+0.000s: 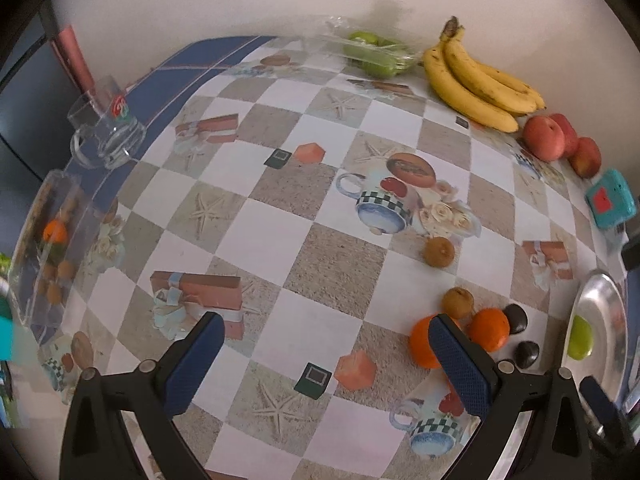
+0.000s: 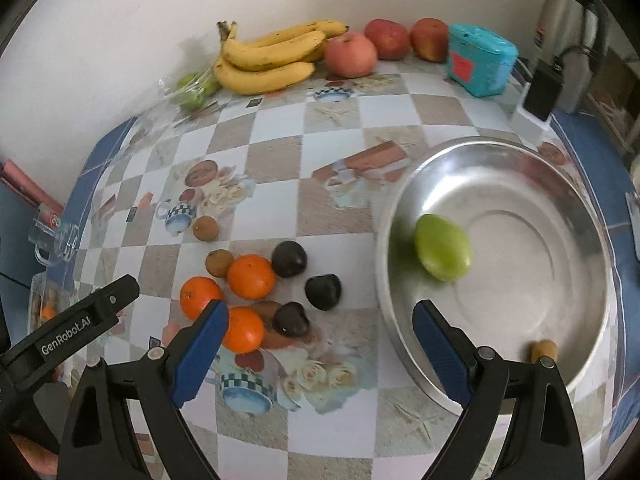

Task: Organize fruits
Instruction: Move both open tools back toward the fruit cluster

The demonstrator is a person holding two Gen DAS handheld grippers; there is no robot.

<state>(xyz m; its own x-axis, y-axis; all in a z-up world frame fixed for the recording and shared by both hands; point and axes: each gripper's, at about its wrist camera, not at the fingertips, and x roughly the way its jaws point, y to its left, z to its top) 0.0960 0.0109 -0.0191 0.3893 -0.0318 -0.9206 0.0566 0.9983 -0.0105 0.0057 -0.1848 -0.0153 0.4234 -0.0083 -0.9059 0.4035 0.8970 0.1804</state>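
Observation:
A steel bowl (image 2: 500,152) holds one green fruit (image 2: 442,247); it also shows in the left wrist view (image 1: 600,300). Left of it lie three oranges (image 2: 251,276), three dark plums (image 2: 323,291) and brown kiwi-like fruits (image 2: 205,228). Bananas (image 2: 266,58), red apples (image 2: 351,55) and bagged green fruit (image 2: 192,88) line the wall. My right gripper (image 2: 320,356) is open and empty above the table between the orange cluster and the bowl. My left gripper (image 1: 326,364) is open and empty, with an orange (image 1: 422,344) beside its right finger.
A teal box (image 2: 480,60), a black-and-white charger (image 2: 538,100) and a steel flask (image 2: 568,12) stand at the back right. A glass mug (image 1: 106,132) and a clear container of fruit (image 1: 48,248) sit at the table's left edge.

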